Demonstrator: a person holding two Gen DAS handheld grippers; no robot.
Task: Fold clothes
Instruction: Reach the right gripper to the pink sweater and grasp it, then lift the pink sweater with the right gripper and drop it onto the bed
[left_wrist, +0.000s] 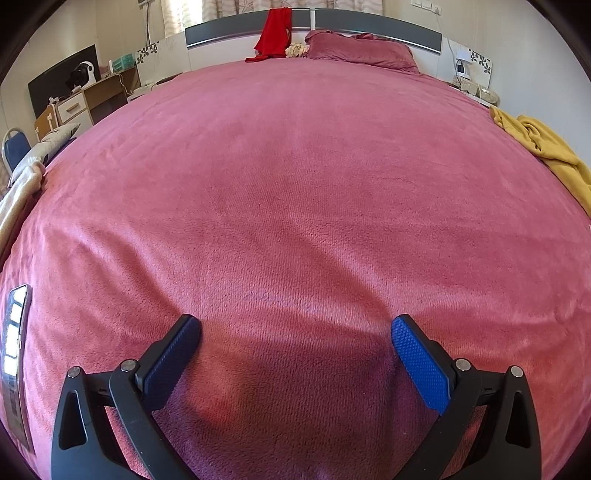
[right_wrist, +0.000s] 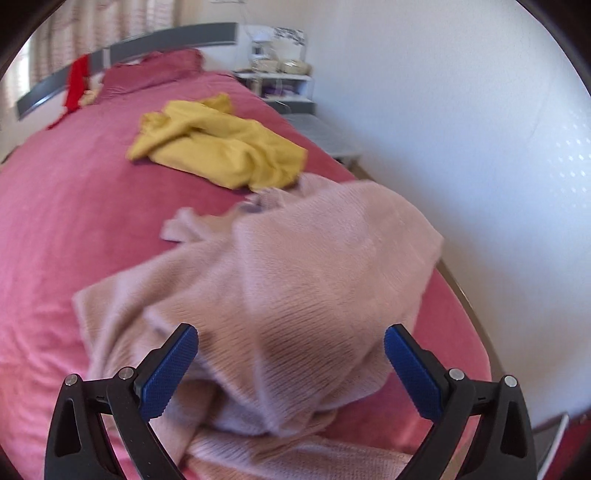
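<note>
A crumpled pale pink knit sweater (right_wrist: 295, 273) lies on the pink bedspread (right_wrist: 74, 206) near the bed's right edge. My right gripper (right_wrist: 291, 339) is open, its blue pads either side of a raised fold of the sweater, not gripping it. A crumpled yellow garment (right_wrist: 221, 147) lies beyond the sweater; it also shows at the right edge in the left wrist view (left_wrist: 546, 147). My left gripper (left_wrist: 295, 328) is open and empty, just above bare bedspread (left_wrist: 295, 177).
A red garment (left_wrist: 274, 35) hangs over the grey headboard (left_wrist: 376, 27), next to a pink pillow (left_wrist: 362, 51). A phone (left_wrist: 14, 354) lies at the bed's left edge. A white wall (right_wrist: 461, 129) and nightstand (right_wrist: 284, 85) flank the bed's right side.
</note>
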